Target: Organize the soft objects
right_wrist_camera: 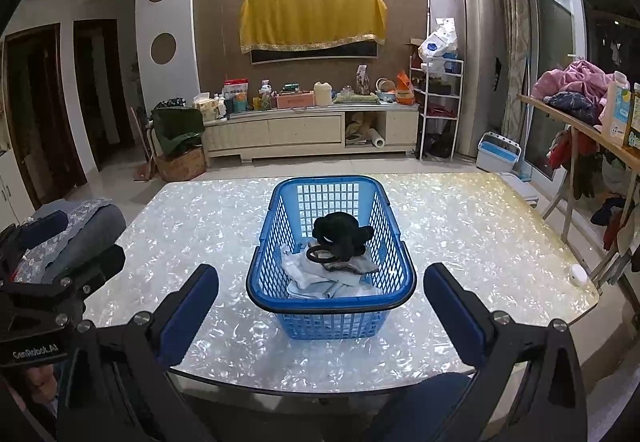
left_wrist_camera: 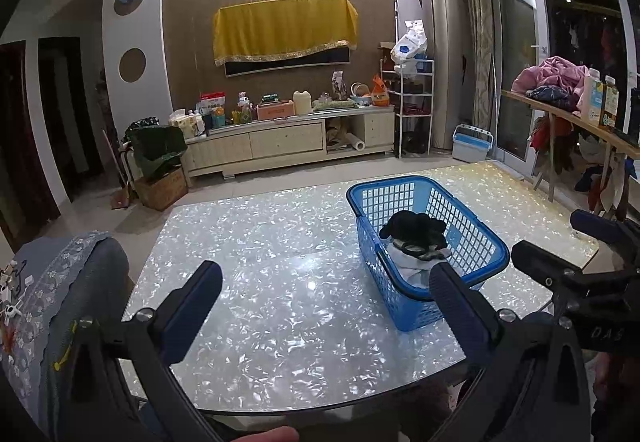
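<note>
I had both grippers pulled back over the near edge of the table point(right_wrist_camera: 460, 210), a slab with a glossy, pearly flake pattern that threw back the ceiling light. My left gripper point(left_wrist_camera: 326, 284) hung with its jaws spread wide and nothing between them; the fingers point(left_wrist_camera: 192, 306) were flat black bars faced with ribbed blue pads. My right gripper point(right_wrist_camera: 320, 292) was equally slack, empty, its fingers framing the near end of the blue basket point(right_wrist_camera: 262, 242) in its own camera.

The basket was rectangular moulded plastic with lattice walls and a smooth rolled rim, standing upright on the table. Inside lay the soft things: a rumpled pile of pale cloths point(right_wrist_camera: 316, 278), white and grey, crumpled against the floor of the basket, and on top of them a black plush toy point(right_wrist_camera: 340, 236), rounded and fuzzy, with a dark ring-shaped loop just in front of it.

At the table's left edge a folded blue-grey cloth point(left_wrist_camera: 76, 274) with a lacy floral trim was draped over something I couldn't make out. A small white round object point(right_wrist_camera: 578, 276) sat near the far right corner.
</note>
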